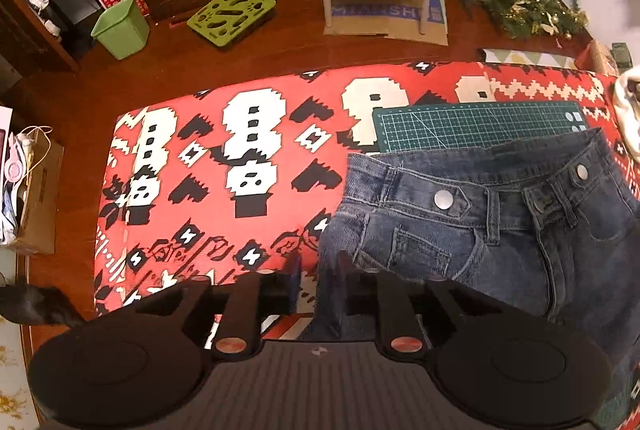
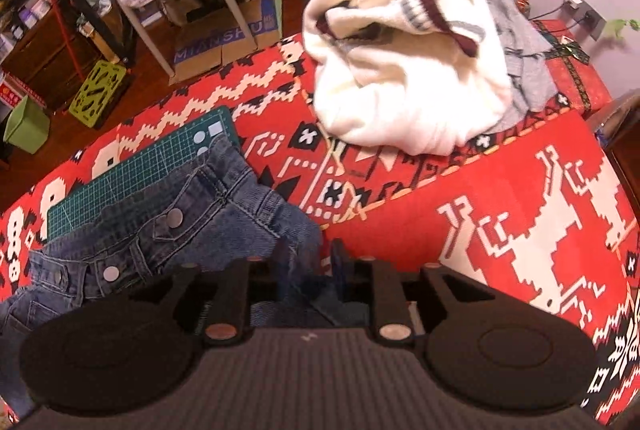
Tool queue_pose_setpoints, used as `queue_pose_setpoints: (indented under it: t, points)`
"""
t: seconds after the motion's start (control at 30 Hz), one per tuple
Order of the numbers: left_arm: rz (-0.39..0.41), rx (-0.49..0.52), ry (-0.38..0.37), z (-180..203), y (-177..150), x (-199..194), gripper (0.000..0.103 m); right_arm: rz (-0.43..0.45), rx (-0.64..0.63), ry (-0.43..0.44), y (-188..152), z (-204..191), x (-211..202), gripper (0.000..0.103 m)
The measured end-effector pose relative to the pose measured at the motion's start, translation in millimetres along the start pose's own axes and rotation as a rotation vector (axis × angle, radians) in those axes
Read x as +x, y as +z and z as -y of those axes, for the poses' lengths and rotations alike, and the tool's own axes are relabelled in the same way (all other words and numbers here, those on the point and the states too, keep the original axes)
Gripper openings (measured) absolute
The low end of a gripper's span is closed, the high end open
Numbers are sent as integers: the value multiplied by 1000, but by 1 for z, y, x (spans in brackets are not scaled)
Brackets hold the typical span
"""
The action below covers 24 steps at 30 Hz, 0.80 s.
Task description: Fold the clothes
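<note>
Red cloth [image 1: 248,230] under half-hidden jeans [image 1: 460,230].

left wrist: high, forward | right wrist: likewise; both share jeans [image 1: 480,214]

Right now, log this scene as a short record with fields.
surface: red patterned cloth over the table
garment in work: jeans, front up, waistband lying on the cutting mat
left gripper: fingers at the jeans' left edge, denim between them
right gripper: fingers at the jeans' right edge, denim between them
waiting pile: white sweater heaped on a grey garment, apart from the jeans
floor: green bin
</note>
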<state>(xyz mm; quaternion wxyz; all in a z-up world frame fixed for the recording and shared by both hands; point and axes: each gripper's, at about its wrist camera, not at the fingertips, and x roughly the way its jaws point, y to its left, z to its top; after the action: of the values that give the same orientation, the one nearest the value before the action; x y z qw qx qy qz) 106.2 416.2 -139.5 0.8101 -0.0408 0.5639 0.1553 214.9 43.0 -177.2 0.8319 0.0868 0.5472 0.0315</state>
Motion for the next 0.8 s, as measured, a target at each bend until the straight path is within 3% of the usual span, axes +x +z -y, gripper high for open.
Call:
queue_pose_setpoints:
  t: [0.07, 0.23, 0.5, 0.63, 0.8]
  points:
    - [5, 5, -4, -2, -4, -5, 26, 9, 18, -1, -2, 5, -6, 31]
    - [18, -15, -16, -7, -13, -20, 47, 30, 8, -4, -10, 5, -28, 38]
    - [47, -18, -55, -1, -29, -57, 52, 31, -56, 61, -44, -26, -71, 50]
    - [59, 9, -87, 18, -42, -68, 62, -16, -85, 109, -72, -49, -78, 53]
    - [25, 41, -147, 51, -65, -64, 64, -104, -68, 127, -106, -64, -66, 53]
